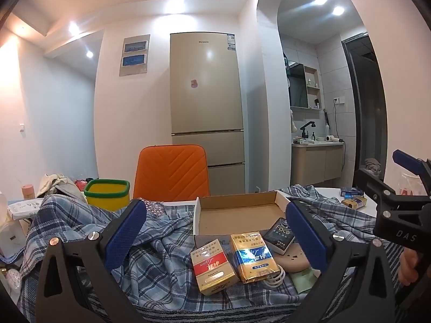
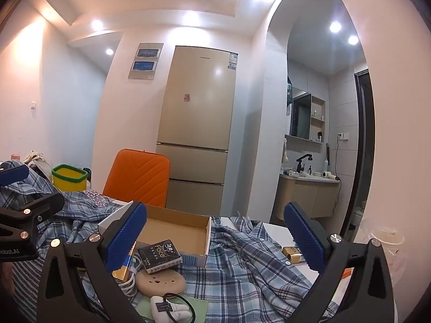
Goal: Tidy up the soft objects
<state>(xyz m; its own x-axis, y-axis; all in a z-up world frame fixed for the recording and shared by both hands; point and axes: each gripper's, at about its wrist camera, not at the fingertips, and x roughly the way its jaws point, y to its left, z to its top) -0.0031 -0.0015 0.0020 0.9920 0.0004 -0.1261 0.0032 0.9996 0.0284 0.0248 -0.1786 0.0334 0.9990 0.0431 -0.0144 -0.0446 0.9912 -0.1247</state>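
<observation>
Both tongs wide open over the plaid shirt

Across the table a blue plaid shirt [image 1: 161, 242] lies crumpled around an open cardboard box [image 1: 237, 215]. Left tongs [image 1: 215, 231] and right tongs [image 2: 215, 234] hover above it, jaws spread fully, holding nothing; small packets [image 1: 253, 255] rest on the cloth

A tall beige fridge [image 1: 206, 113] stands against the white wall; an orange chair [image 1: 172, 173] sits before it, an arched washroom (sink, mirror) to its right.
</observation>
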